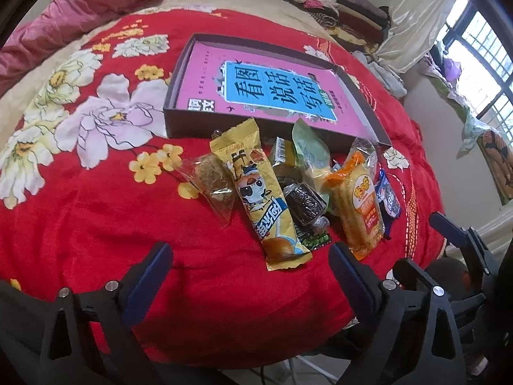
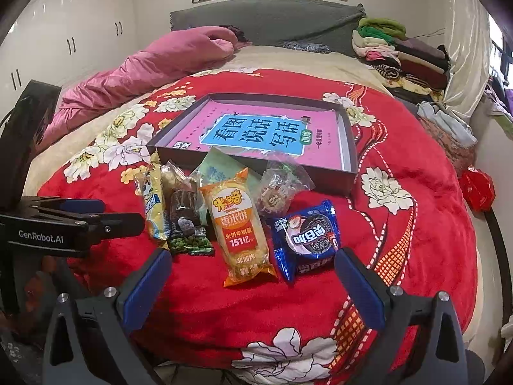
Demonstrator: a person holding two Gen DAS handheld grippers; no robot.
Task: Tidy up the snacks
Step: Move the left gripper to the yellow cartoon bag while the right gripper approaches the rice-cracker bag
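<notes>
While both the left tool [image 1: 250,256] and right tool [image 2: 253,264] hang apart and empty, nothing is sorted: assorted wrapped snack packets [image 2: 239,221] lie just ahead, the shallow dark cardboard tray [image 2: 351,147] beyond them holding none.

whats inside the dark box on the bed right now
Only a pink book with a blue title panel lies flat inside the dark box. No snacks are in it. Whatever is under the book is covered.
</notes>
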